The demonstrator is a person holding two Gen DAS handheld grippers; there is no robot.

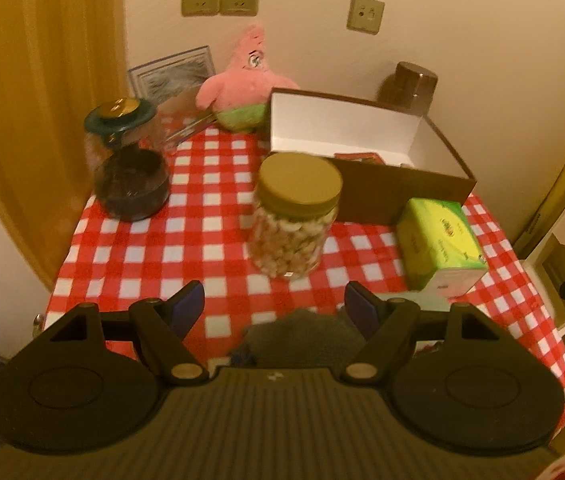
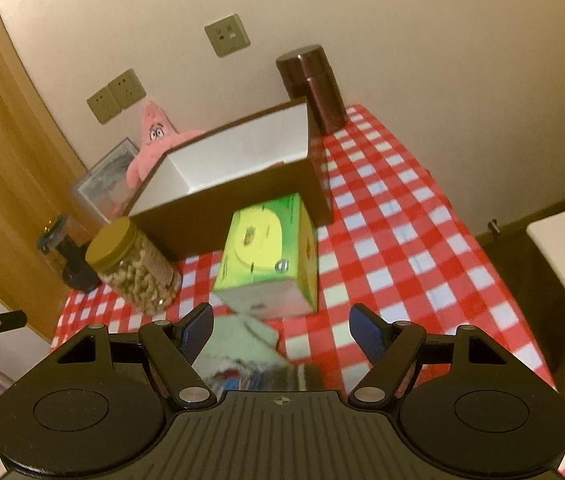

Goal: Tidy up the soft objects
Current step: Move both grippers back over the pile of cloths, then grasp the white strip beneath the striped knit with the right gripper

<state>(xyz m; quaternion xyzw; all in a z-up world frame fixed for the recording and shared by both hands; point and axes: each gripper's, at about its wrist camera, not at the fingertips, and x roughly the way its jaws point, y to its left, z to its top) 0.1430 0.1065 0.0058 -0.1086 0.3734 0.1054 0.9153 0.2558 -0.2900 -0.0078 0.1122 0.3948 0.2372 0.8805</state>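
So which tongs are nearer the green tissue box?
Right. The right tongs face the tissue box just ahead; the left tongs face the nut jar, the box off to their right.

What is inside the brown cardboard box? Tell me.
The brown cardboard box shows white inner walls and a mostly bare white floor, with one flat red item by the near wall. That wall hides the rest.

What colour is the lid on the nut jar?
The nut jar has a plain mustard-yellow lid, clearest in the left wrist view.
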